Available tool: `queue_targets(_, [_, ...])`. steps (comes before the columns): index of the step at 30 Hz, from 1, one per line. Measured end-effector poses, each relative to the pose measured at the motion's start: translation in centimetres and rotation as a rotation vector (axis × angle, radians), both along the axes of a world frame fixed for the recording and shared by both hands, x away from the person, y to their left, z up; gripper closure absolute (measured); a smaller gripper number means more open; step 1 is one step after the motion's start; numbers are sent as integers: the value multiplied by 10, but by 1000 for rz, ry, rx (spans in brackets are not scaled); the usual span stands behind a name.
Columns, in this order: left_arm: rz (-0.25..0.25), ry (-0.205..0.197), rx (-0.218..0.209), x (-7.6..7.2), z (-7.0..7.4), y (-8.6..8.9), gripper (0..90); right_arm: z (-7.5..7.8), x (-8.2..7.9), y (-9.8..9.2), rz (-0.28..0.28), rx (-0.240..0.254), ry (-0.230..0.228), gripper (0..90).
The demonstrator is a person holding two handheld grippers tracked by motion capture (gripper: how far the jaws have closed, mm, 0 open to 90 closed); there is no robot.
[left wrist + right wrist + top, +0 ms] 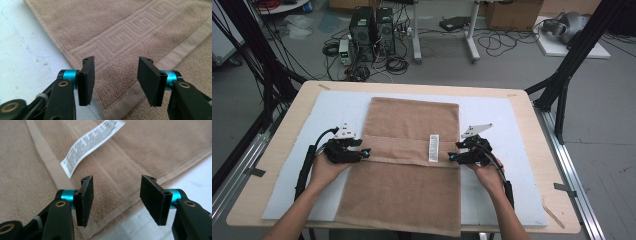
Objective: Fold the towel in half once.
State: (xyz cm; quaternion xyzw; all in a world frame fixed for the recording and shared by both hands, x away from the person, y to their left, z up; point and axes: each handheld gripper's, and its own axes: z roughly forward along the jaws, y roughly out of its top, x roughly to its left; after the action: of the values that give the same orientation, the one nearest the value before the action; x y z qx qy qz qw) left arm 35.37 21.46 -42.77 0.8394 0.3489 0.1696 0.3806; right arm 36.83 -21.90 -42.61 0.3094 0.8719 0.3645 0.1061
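A brown towel (412, 150) lies lengthwise on the white mat (292, 165), with its far end folded toward me so that a hemmed edge crosses its middle. A white care label (433, 148) lies near that hem on the right. My left gripper (366, 152) sits at the towel's left edge by the hem; in the left gripper view the jaws (116, 63) stand open over the patterned band and hem (125, 32), nothing pinched. My right gripper (453, 157) sits at the right edge. Its jaws (116, 181) are open above the towel's corner, and the label (92, 145) lies just beyond.
The mat covers a wooden table (532, 120). Black frame struts (572, 65) rise at both sides. On the floor beyond stand computer towers (372, 30), cables, a white stand leg (472, 40) and a cardboard box (512, 12).
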Motion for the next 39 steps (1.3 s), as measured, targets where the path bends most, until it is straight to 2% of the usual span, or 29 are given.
queue_targets(3, [-1, 63, 29, 1, -9, 1, 552, -7, -1, 5, 21, -32, 7, 482])
queue_targets(5, [4, 65, 6, 1, -10, 3, 569, -9, -1, 7, 32, -30, 10, 514])
queue_targets(7, [-4, 62, 10, 0, -10, 3, 606, -10, -2, 9, 40, -41, 0, 556])
queue_targets(12, [-22, 58, 10, -1, -9, 1, 735, -9, 0, 7, 44, -40, 3, 716])
queue_targets(13, [-23, 58, 10, -1, -9, 0, 760, -9, 0, 7, 46, -41, 6, 778])
queue_targets(14, [-23, 59, 10, -1, -9, 0, 776, -9, 0, 8, 54, -31, 23, 788])
queue_targets(18, [-22, 56, 10, -1, -9, 0, 852, -7, 0, 8, 63, -34, 23, 834])
queue_targets(23, [-22, 54, 6, -1, -7, 1, 864, -6, 1, 6, 69, -20, 27, 854])
queue_targets(29, [-21, 43, -30, -4, 0, 5, 869, 1, 0, 3, 74, 0, 22, 857])
queue_targets(36, [-31, 24, -43, -13, 11, 7, 869, 18, -5, 2, 92, 18, -12, 857])
queue_targets(39, [-38, 12, -43, -19, 16, 8, 869, 23, -9, 0, 101, 28, -3, 856])
